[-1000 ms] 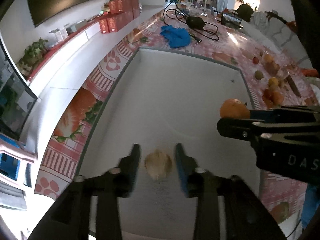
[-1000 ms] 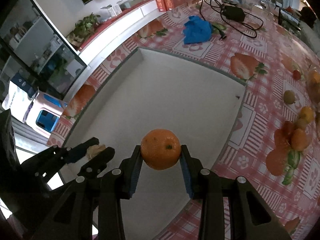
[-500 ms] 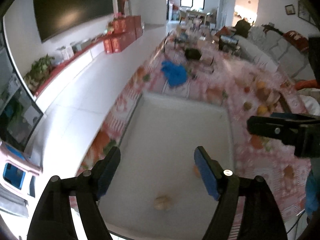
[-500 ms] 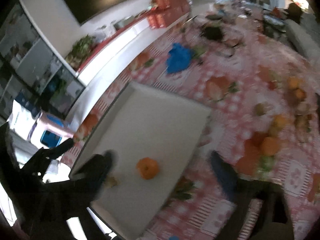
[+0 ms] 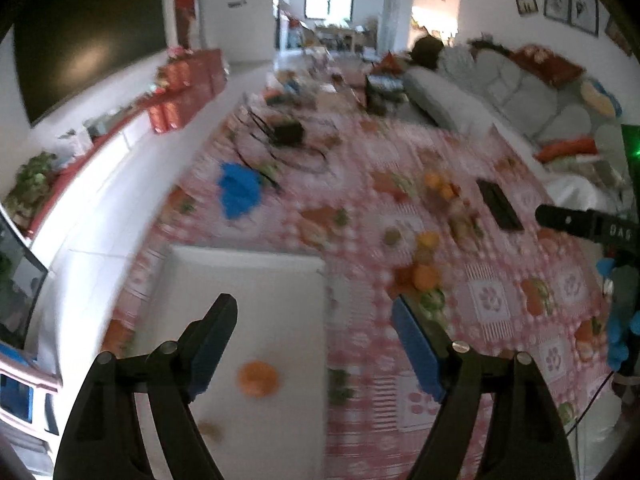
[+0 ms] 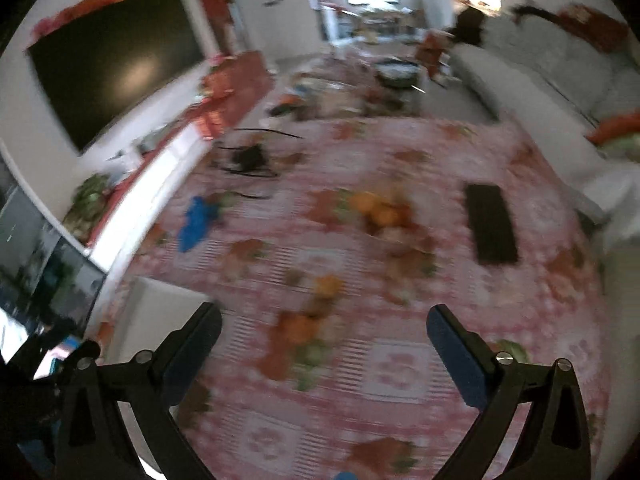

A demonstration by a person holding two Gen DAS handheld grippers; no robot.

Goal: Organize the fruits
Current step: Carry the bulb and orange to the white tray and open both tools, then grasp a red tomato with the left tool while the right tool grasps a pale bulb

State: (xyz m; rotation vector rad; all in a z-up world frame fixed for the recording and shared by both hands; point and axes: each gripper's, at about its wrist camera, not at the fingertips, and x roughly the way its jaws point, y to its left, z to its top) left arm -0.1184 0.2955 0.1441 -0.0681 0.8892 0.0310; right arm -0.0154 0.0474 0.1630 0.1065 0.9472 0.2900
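Note:
A white tray [image 5: 248, 280] lies on the red patterned tablecloth. An orange [image 5: 258, 378] and a small tan fruit [image 5: 210, 431] lie in its near part. My left gripper [image 5: 316, 344] is wide open and empty, high above the tray's right edge. My right gripper [image 6: 324, 340] is wide open and empty above the tablecloth, right of the tray [image 6: 160, 308]. Several loose fruits [image 5: 426, 276] lie on the cloth to the right; they also show, blurred, in the right wrist view [image 6: 328, 286]. Both views are motion-blurred.
A blue cloth [image 5: 238, 194] and black cables with a charger [image 5: 286, 134] lie at the far end. A black flat device [image 5: 500, 206] lies at the right, also in the right wrist view [image 6: 490, 228]. A sofa [image 5: 500, 92] runs along the right side.
Both grippers opened and let go: the orange and the tan fruit now lie in the tray. Both grippers have lifted away and swung right, toward the loose fruits.

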